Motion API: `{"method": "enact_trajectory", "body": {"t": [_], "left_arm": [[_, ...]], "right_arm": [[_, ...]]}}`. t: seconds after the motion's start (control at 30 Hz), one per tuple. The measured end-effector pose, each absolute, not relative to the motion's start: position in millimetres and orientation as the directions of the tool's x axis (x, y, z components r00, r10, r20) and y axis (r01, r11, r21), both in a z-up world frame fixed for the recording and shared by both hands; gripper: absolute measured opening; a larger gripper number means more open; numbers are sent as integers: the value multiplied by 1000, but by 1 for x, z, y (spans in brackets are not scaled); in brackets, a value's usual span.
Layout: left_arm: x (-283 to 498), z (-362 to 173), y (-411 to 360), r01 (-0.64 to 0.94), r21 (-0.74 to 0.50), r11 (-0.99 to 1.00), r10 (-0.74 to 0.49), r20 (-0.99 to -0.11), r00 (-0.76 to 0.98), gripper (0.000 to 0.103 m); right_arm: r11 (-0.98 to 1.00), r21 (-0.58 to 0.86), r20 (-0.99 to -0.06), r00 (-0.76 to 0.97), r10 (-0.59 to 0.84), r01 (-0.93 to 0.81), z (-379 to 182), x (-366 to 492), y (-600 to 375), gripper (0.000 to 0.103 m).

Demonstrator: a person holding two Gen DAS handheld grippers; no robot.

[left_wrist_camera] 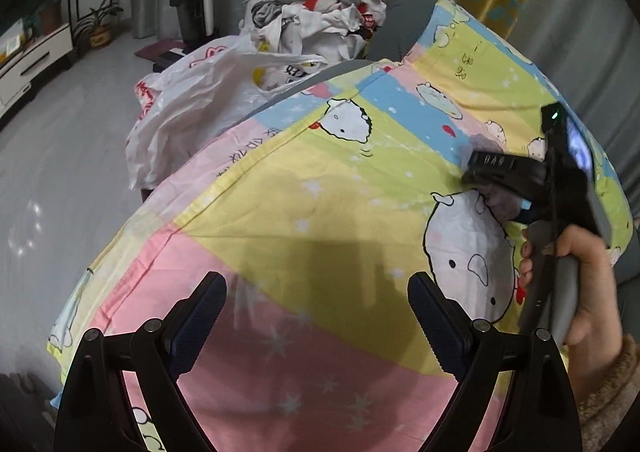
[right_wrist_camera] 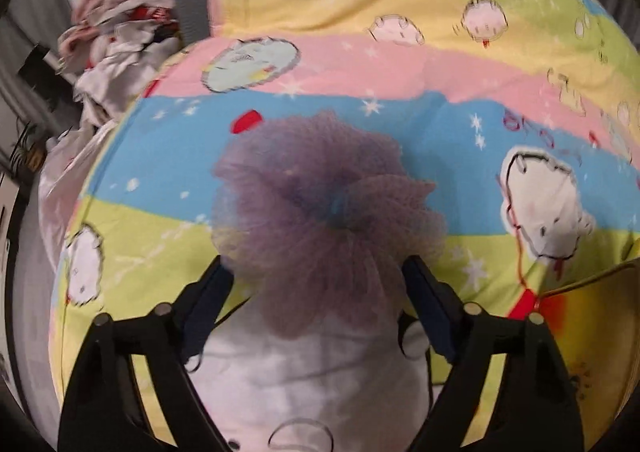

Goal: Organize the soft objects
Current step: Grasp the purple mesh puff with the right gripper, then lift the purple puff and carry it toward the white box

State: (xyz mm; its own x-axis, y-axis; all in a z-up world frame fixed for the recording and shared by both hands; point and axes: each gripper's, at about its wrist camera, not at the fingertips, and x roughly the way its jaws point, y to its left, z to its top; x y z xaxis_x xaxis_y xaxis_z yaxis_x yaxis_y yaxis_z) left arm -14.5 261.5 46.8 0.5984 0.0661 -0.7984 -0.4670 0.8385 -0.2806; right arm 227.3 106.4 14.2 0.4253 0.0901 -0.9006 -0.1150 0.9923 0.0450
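So the bed's got this pastel patchwork cartoon-print sheet (left_wrist_camera: 320, 191) stretched over it, in pink, yellow, green and blue blocks with white round-faced critters. A fluffy purple mesh bath pouf (right_wrist_camera: 324, 211) sits right on the blue stripe. At the far end, a heap of crumpled white and pink clothes (left_wrist_camera: 320, 11) and a wrinkly white plastic bag (left_wrist_camera: 192, 111).

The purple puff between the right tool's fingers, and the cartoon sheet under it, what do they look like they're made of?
Purple puff: probably gathered nylon mesh, matte; fine netting shows at its ruffled edges. Cartoon sheet: likely printed woven cotton or polyester, matte, with soft creases.
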Motion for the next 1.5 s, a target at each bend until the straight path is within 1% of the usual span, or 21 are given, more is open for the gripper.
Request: {"method": "enact_trajectory", "body": {"t": [0.07, 0.1, 0.13, 0.17, 0.2, 0.37, 0.4, 0.5, 0.6, 0.87, 1.07, 1.17, 1.33, 1.37, 1.4, 1.43, 1.47, 1.5], "left_arm": [[-15, 47, 263, -466, -288, 836, 59, -798, 600, 92], [-14, 47, 263, -468, -295, 833, 55, -798, 600, 92], [-14, 47, 263, -469, -296, 832, 53, -799, 599, 92], [-14, 46, 263, -469, -295, 832, 52, -802, 595, 92], [-14, 46, 262, -470, -291, 834, 53, -804, 593, 92], [-13, 47, 261, -468, -282, 837, 61, -804, 592, 92], [-14, 47, 262, -471, -284, 835, 61, -803, 593, 92], [-15, 47, 262, -477, -283, 832, 66, -803, 592, 92], [-15, 47, 260, -473, -275, 837, 72, -802, 593, 92], [-18, 49, 251, -444, -293, 846, 40, -797, 603, 92], [-18, 49, 233, -390, -293, 873, 1, -798, 602, 92], [-17, 48, 217, -335, -311, 889, -52, -797, 602, 92], [-17, 50, 184, -231, -337, 913, -140, -790, 598, 92], [-18, 51, 177, -211, -341, 916, -155, -787, 598, 92], [-19, 52, 169, -183, -347, 920, -177, -783, 597, 92], [-21, 53, 161, -155, -351, 923, -197, -780, 594, 92], [-22, 54, 152, -126, -356, 926, -219, -777, 590, 92], [-23, 55, 145, -97, -360, 928, -239, -774, 586, 92]], "right_arm": [[991, 28, -884, 459, 84, -127, 13, 227, 106, 70], [992, 24, -879, 470, 81, -126, 13, 226, 105, 66], [991, 21, -874, 478, 81, -129, 13, 225, 105, 64], [991, 17, -870, 487, 80, -133, 13, 225, 106, 55], [990, 16, -865, 494, 84, -140, 15, 224, 107, 43], [981, 6, -855, 508, 105, -193, 15, 219, 112, 19], [979, -6, -849, 518, 103, -206, 17, 215, 113, 15], [971, 3, -840, 527, 132, -239, 26, 198, 112, 12], [957, 65, -834, 512, 208, -283, 37, 172, 104, 12], [905, 93, -821, 482, 306, -415, 60, 75, 73, 13], [908, 99, -847, 445, 291, -407, 54, 25, 30, 13], [916, 106, -865, 418, 277, -387, 45, 5, 6, 14], [938, 87, -873, 428, 234, -336, 41, -21, -26, 19], [941, 91, -876, 423, 231, -326, 41, -24, -32, 26], [946, 97, -878, 420, 228, -310, 41, -26, -39, 38], [951, 109, -876, 423, 230, -289, 42, -27, -46, 46], [957, 122, -872, 432, 230, -262, 44, -28, -54, 61], [960, 126, -868, 442, 229, -249, 46, -30, -60, 67]]}}
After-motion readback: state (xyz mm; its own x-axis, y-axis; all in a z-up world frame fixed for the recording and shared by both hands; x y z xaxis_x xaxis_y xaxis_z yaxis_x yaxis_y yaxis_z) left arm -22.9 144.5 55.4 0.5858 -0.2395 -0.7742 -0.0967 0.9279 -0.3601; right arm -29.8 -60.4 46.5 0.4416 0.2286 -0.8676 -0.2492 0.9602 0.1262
